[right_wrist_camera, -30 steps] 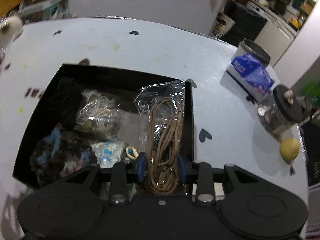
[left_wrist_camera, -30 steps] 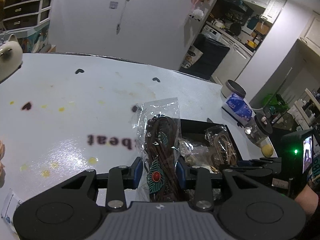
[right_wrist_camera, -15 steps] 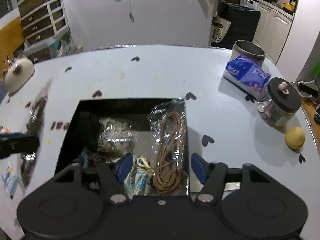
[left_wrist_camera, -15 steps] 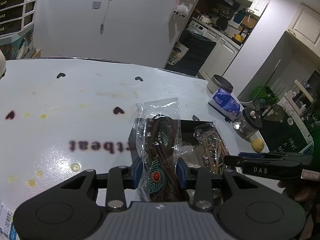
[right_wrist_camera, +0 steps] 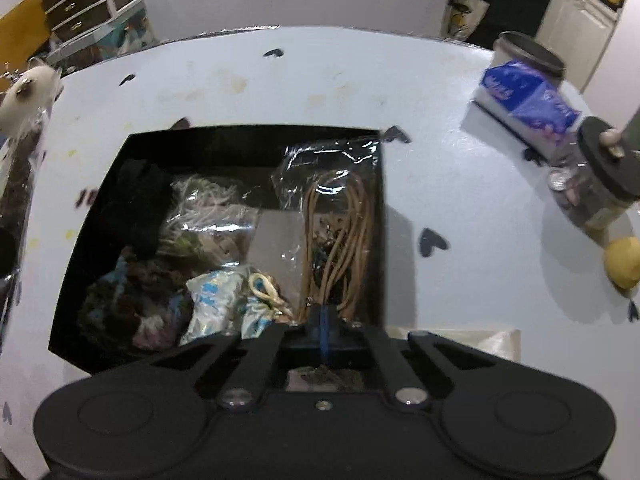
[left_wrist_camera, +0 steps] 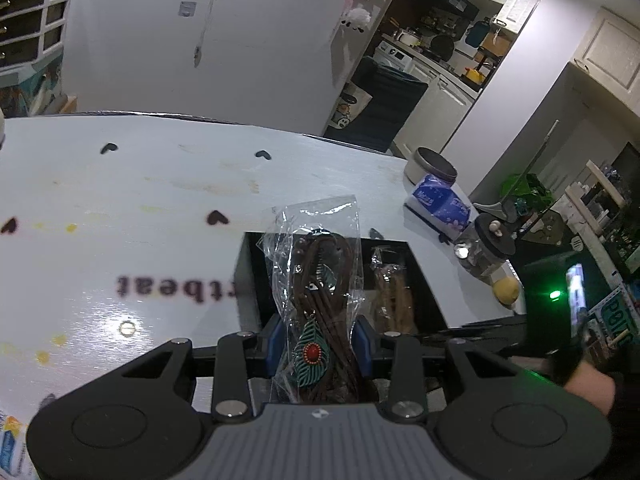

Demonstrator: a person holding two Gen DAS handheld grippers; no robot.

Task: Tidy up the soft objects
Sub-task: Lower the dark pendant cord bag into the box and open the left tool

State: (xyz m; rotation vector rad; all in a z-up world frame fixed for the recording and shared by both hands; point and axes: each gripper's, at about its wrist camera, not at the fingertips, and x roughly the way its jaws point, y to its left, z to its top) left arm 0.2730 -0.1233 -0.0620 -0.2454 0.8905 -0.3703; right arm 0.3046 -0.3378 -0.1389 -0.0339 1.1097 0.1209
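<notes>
My left gripper [left_wrist_camera: 318, 342] is shut on a clear bag of dark brown cord with a teal feather charm [left_wrist_camera: 320, 296], held above the near edge of the black box [left_wrist_camera: 246, 276]. In the right wrist view the black box [right_wrist_camera: 100, 184] holds a bag of tan cord [right_wrist_camera: 340, 220] at its right side, plus a pale fibre bag [right_wrist_camera: 204, 208], a dark knitted piece [right_wrist_camera: 132, 308] and a blue-white pouch [right_wrist_camera: 216, 304]. My right gripper [right_wrist_camera: 324, 328] is shut and empty, over the box's near edge. The tan cord bag also shows in the left wrist view [left_wrist_camera: 394, 292].
On the white table [right_wrist_camera: 320, 80] to the right stand a blue tissue pack [right_wrist_camera: 528, 100], a grey tin [right_wrist_camera: 528, 54], a dark-lidded jar [right_wrist_camera: 600, 184] and a lemon [right_wrist_camera: 624, 260]. A white ceramic figure [right_wrist_camera: 28, 96] sits at the far left edge.
My right gripper let go of the tan cord bag, leaving it in the box, then shut empty. My left gripper moved right with its bag, over the box.
</notes>
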